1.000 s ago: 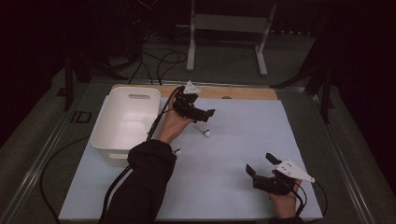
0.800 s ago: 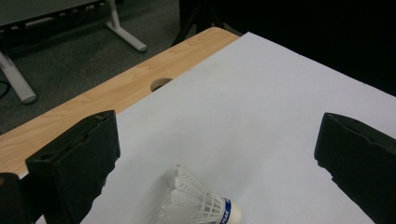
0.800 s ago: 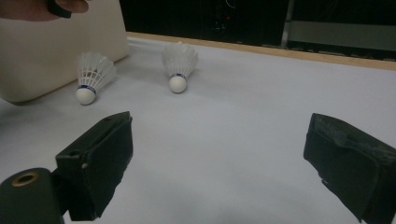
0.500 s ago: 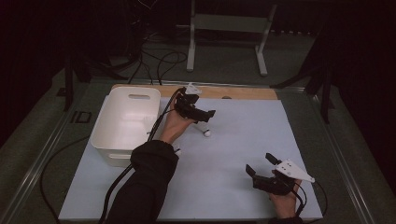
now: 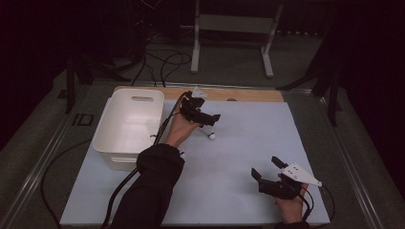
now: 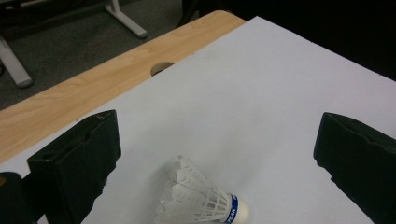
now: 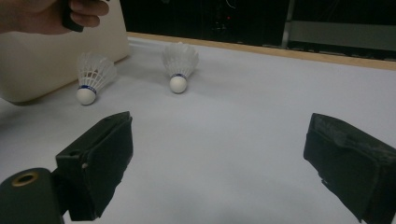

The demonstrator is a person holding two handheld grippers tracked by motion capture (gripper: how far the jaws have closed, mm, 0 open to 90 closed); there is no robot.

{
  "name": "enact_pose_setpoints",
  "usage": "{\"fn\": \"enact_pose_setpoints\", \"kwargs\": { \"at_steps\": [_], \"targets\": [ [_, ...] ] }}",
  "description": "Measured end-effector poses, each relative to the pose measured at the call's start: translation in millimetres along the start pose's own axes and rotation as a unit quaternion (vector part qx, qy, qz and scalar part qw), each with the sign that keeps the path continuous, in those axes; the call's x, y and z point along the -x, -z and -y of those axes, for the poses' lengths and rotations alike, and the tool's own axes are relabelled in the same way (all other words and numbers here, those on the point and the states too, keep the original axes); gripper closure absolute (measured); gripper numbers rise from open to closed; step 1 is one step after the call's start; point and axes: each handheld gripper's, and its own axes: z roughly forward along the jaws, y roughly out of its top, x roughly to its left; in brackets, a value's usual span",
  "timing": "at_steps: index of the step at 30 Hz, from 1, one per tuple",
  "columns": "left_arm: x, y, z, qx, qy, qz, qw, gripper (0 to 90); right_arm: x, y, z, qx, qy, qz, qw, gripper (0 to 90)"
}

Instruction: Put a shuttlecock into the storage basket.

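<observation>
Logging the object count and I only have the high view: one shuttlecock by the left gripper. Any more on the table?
Observer: Yes. The right gripper view shows a second shuttlecock lying close to the white bin, apart from the shuttlecock you see.
Operator: Left gripper open or shut?
Observer: Open. In the left gripper view, the left gripper has its jaws wide apart, with the shuttlecock lying on its side between them and neither jaw touching it.
</observation>
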Motion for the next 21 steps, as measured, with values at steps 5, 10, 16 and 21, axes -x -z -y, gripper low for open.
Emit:
{"fn": "enact_pose_setpoints", "kwargs": {
  "at_steps": [5, 10, 16, 21],
  "targets": [
    [0.0, -6.7, 4.2, -0.006, 0.007, 0.003, 1.0000, 1.3, 0.2, 0.3, 0.0, 0.000, -0.001, 0.000, 1.0000, 8.1],
    [-2.4, -9.7, 7.3, -0.013, 0.010, 0.001, 0.9999, 1.3, 0.1, 0.4, -0.1, 0.000, -0.001, 0.002, 1.0000, 8.1],
    [-3.0, -13.0, 9.0, -0.017, 0.012, 0.001, 0.9998, 1.4, 0.0, 0.3, -0.1, 0.000, 0.000, 0.002, 1.0000, 8.1],
    [-4.2, -18.2, 12.1, -0.020, 0.019, 0.003, 0.9996, 1.3, 0.0, 0.3, -0.1, 0.000, 0.000, 0.001, 1.0000, 8.1]
  ]
}}
